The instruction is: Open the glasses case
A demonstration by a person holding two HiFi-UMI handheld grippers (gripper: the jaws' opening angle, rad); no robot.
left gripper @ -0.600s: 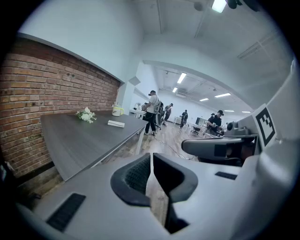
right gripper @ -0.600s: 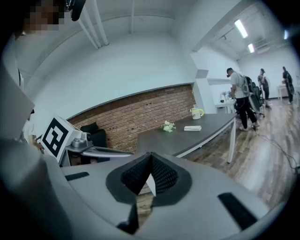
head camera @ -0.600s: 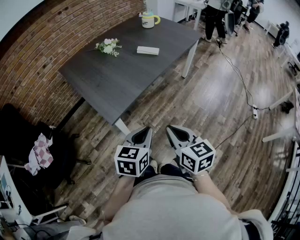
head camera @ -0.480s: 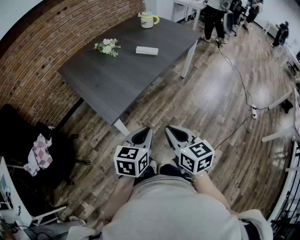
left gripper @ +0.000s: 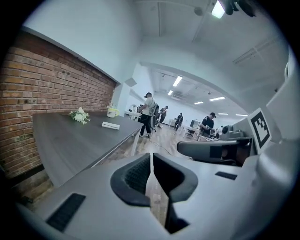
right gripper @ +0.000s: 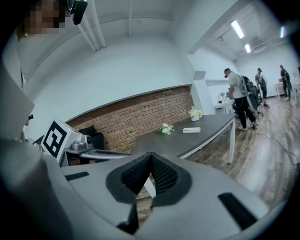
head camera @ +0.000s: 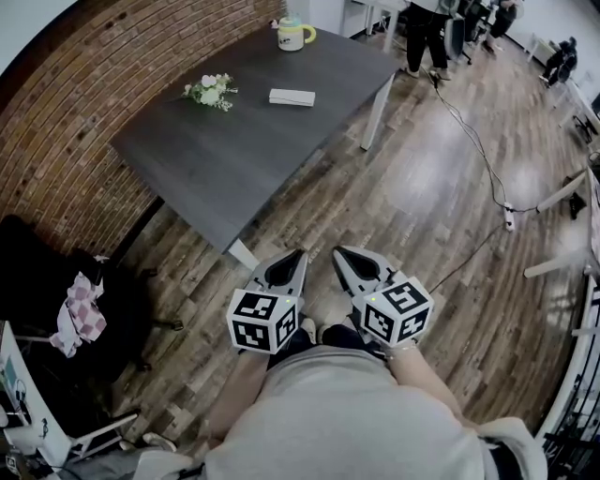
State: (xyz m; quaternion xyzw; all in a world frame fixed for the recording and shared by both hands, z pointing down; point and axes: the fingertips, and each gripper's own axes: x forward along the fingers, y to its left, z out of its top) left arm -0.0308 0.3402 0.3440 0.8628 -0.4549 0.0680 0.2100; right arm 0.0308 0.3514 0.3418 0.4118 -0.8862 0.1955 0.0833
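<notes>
The glasses case [head camera: 292,97] is a flat white oblong lying on the far part of the dark grey table [head camera: 225,169]. It also shows small in the left gripper view, case [left gripper: 111,125], and in the right gripper view, case [right gripper: 191,130]. My left gripper [head camera: 296,255] and right gripper [head camera: 339,253] are held side by side close to my body, over the wooden floor and well short of the table. Both are shut with nothing between the jaws, as seen at the left gripper [left gripper: 151,157] and the right gripper [right gripper: 150,157].
A small bunch of white flowers [head camera: 210,91] and a yellow-handled mug [head camera: 292,34] also stand on the table. A black chair with a checked cloth [head camera: 80,314] is at the left by the brick wall. A cable [head camera: 478,159] runs across the floor; people [head camera: 424,28] stand at the back.
The table and case sit slightly higher and further left in the head view. Both grippers stay shut, side by side, in about the same place.
</notes>
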